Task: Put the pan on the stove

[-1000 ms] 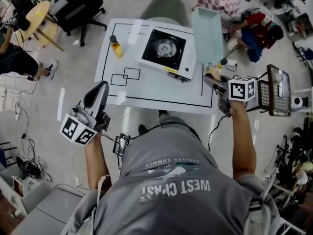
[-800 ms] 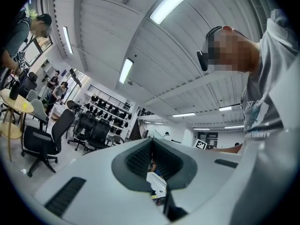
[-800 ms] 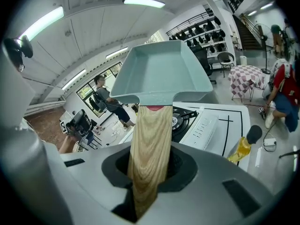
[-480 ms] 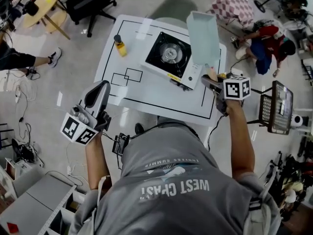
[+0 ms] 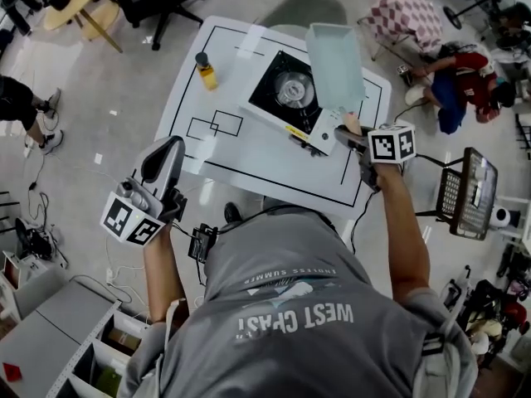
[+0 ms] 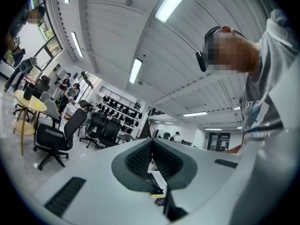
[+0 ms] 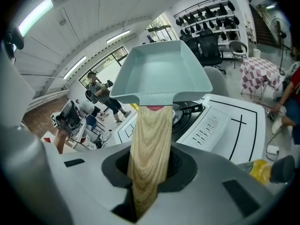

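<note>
Left gripper (image 6: 152,144): jaws pressed together with nothing between them, held off the counter's (image 5: 249,152) near left corner.
Bottle (image 5: 205,70): yellow with a dark cap, upright on the counter's far left.
Stove (image 5: 286,94): black-topped, on the counter's far right part.
Pan (image 7: 159,71): square, pale blue-green, lifted over the stove's right edge.
Right gripper (image 7: 147,172): pinching the pan's wooden handle (image 7: 149,144).

We find the stove (image 5: 282,89) on the far right part of the table (image 5: 249,152), with the bottle (image 5: 204,70) to its left. Our right gripper (image 5: 348,133) holds the pan (image 5: 334,65) above the stove's right side. The left gripper (image 5: 166,157) hangs off the table's near left.
</note>
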Demonstrator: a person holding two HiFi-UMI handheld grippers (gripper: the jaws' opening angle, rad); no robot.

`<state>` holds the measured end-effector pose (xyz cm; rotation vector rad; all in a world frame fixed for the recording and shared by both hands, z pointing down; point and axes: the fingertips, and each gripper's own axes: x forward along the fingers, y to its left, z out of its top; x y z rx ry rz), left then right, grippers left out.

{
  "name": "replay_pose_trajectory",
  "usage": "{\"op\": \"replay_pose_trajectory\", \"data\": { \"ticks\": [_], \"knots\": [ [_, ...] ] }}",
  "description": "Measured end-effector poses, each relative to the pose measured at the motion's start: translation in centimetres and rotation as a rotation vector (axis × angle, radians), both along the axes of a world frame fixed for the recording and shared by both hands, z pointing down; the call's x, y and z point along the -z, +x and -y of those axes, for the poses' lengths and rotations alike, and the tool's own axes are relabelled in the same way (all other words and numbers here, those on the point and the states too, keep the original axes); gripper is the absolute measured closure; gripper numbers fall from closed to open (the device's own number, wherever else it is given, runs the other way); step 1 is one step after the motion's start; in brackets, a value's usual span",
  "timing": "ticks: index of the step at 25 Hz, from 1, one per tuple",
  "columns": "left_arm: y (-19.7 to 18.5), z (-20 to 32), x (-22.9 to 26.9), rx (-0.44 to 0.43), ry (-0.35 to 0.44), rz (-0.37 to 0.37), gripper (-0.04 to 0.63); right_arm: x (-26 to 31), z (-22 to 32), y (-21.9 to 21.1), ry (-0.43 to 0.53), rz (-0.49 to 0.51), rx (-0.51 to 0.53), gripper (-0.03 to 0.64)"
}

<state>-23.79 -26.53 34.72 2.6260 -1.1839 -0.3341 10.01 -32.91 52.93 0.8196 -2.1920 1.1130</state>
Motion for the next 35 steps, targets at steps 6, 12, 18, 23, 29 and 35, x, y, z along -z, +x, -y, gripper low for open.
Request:
{"op": "replay_pose_trajectory", "data": {
  "ticks": [6,12,18,23,29,35],
  "knots": [
    [0.0,0.4,-0.6,0.014,-0.009,-0.004,0.597,-1.8,0.5,-0.2,-0.024,-0.022,0.023,0.541],
    [0.0,0.8,-1.0,0.017,-0.018,-0.006,0.597,-2.9,0.9,-0.4,-0.042,-0.034,0.036,0.541],
    [0.4,1.6,-1.7,0.007,-0.024,-0.014,0.597,-4.3,1.0,-0.5,-0.06,-0.06,0.052,0.54],
    [0.2,1.6,-2.1,0.009,-0.035,-0.015,0.597,-5.6,0.8,-1.3,-0.074,-0.079,0.073,0.54],
    [0.7,2.1,-2.5,0.006,-0.04,-0.028,0.597,-6.7,0.7,-0.9,-0.095,-0.118,0.092,0.54],
    [0.9,2.5,-3.0,0.007,-0.046,-0.032,0.597,-8.0,0.8,-0.6,-0.108,-0.16,0.108,0.54]
  ]
}}
